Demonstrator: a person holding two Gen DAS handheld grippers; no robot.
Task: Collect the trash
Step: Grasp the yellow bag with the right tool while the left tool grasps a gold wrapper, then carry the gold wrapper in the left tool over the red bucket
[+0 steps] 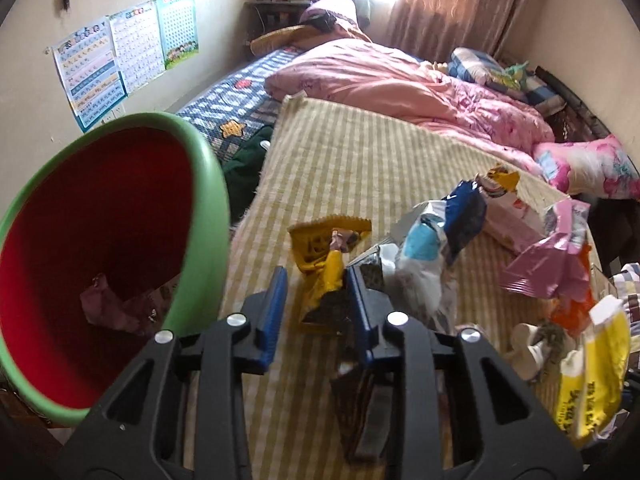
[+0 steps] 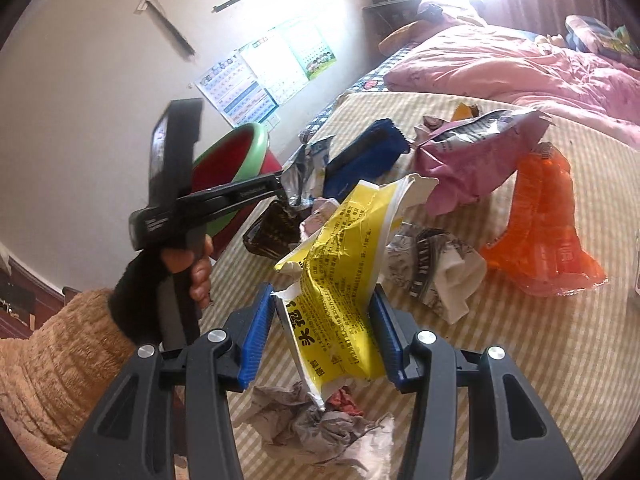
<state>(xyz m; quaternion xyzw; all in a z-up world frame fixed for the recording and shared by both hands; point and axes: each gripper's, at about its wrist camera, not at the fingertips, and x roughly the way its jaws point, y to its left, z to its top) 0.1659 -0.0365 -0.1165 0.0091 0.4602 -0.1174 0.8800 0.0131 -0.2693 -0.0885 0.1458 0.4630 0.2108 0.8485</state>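
Note:
Snack wrappers litter a striped mat [image 1: 344,160] on the bed. My left gripper [image 1: 316,288] stands open around a yellow and dark wrapper [image 1: 324,264] lying on the mat. A red bin with a green rim [image 1: 200,184] is at its left, with a pink wrapper inside. My right gripper [image 2: 324,312] is shut on a yellow and white wrapper [image 2: 340,248], held above the mat. The left gripper also shows in the right wrist view [image 2: 224,196], beside the bin [image 2: 256,140].
On the mat lie a blue wrapper [image 2: 368,152], a pink bag [image 2: 472,156], an orange bag [image 2: 540,216], silver wrappers [image 2: 432,264] and crumpled tissue [image 2: 316,428]. A pink quilt [image 1: 392,76] covers the far bed. Posters [image 1: 120,52] hang on the left wall.

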